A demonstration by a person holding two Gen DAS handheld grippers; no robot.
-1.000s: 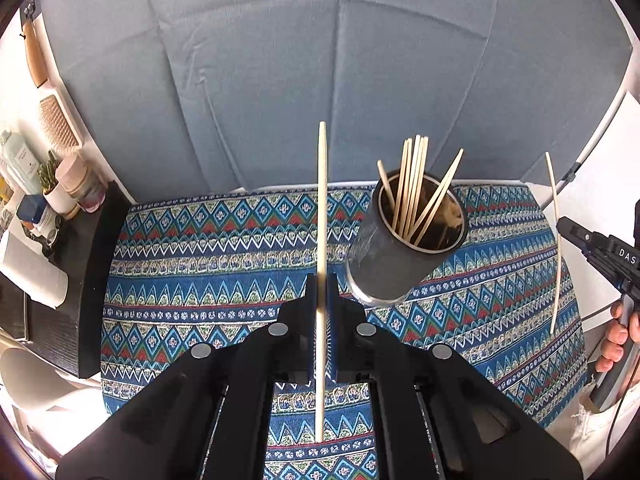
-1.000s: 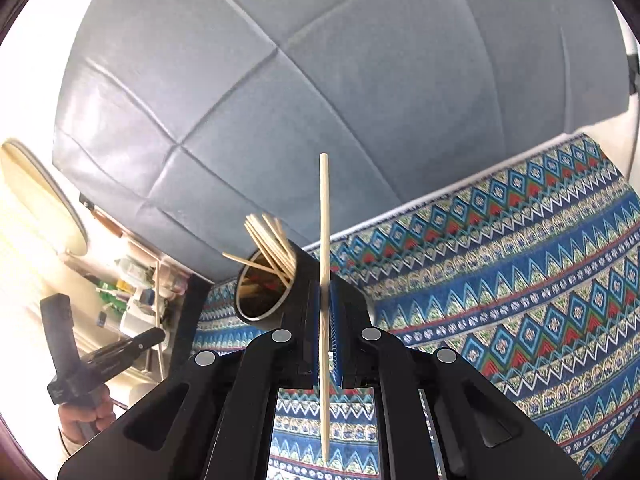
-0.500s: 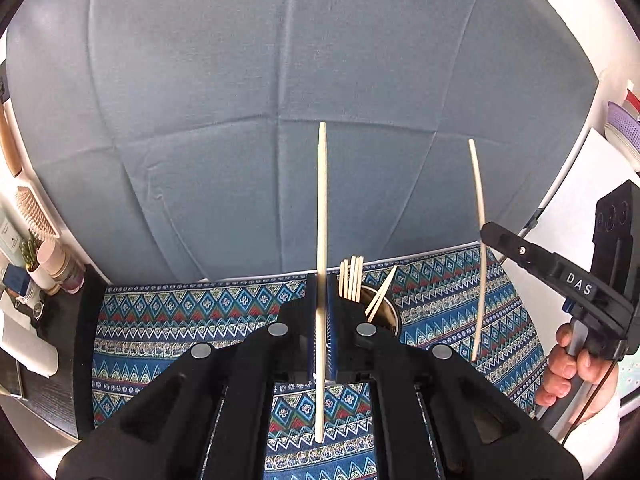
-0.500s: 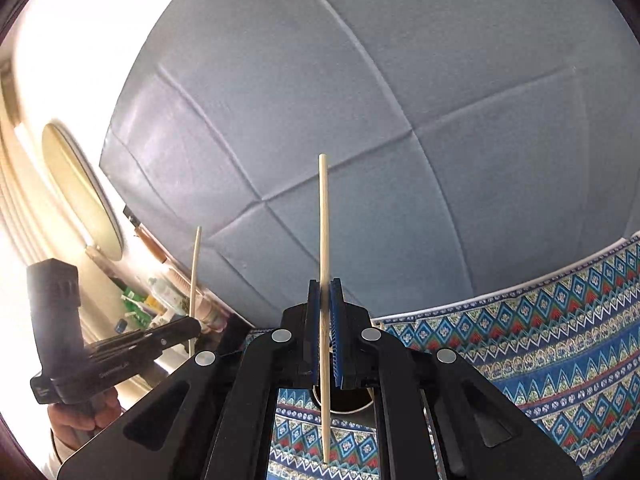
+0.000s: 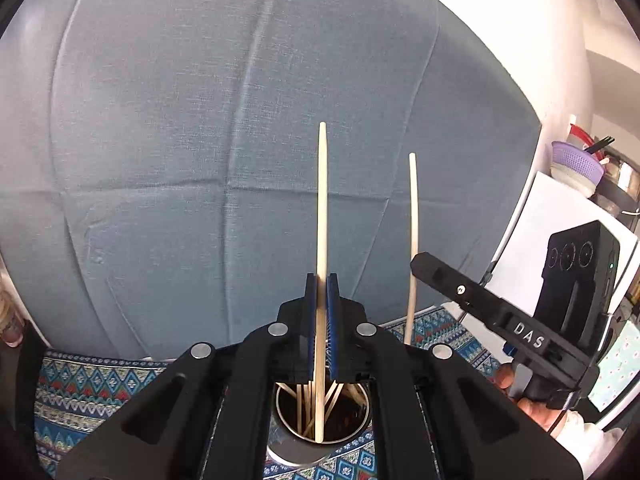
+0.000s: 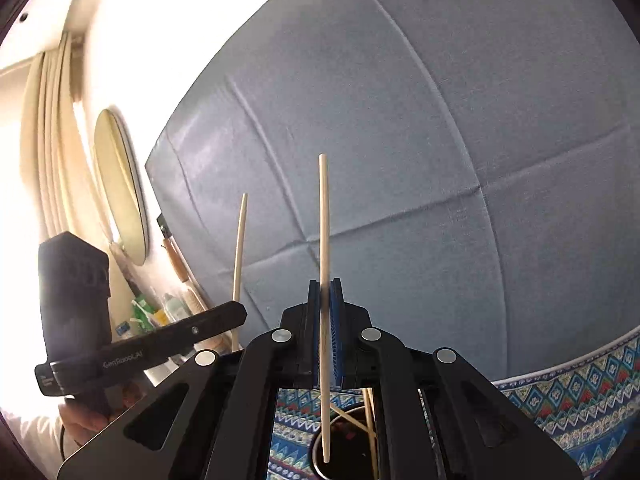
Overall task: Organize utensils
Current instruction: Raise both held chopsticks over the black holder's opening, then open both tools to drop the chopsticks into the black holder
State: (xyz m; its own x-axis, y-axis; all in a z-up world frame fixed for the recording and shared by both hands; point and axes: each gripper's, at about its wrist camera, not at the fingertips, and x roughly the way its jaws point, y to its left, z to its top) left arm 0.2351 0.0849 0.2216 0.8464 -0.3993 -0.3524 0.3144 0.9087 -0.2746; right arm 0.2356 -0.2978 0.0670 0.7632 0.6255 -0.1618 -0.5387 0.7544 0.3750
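Note:
My left gripper (image 5: 321, 280) is shut on a pale wooden chopstick (image 5: 321, 200) held upright. Its lower end hangs inside the mouth of a metal holder (image 5: 320, 446) that has several chopsticks in it. My right gripper (image 6: 325, 284) is shut on a second chopstick (image 6: 323, 220), also upright, with its lower tip over the dark rim of the holder (image 6: 320, 468). In the left wrist view the right gripper (image 5: 416, 260) shows at the right with its chopstick (image 5: 413, 200). In the right wrist view the left gripper (image 6: 242, 314) shows at the left with its chopstick (image 6: 239, 240).
A blue patterned cloth (image 5: 100, 384) covers the table under the holder. A grey padded backrest (image 5: 240, 120) fills the background. Bottles (image 6: 160, 312) and an oval mirror (image 6: 120, 192) stand at the left, a purple basket (image 5: 576, 162) on a white appliance at the right.
Both grippers have tilted up and closed in over the holder, which slid from the middle of each view to under the fingers. The two grippers have drawn nearer to each other.

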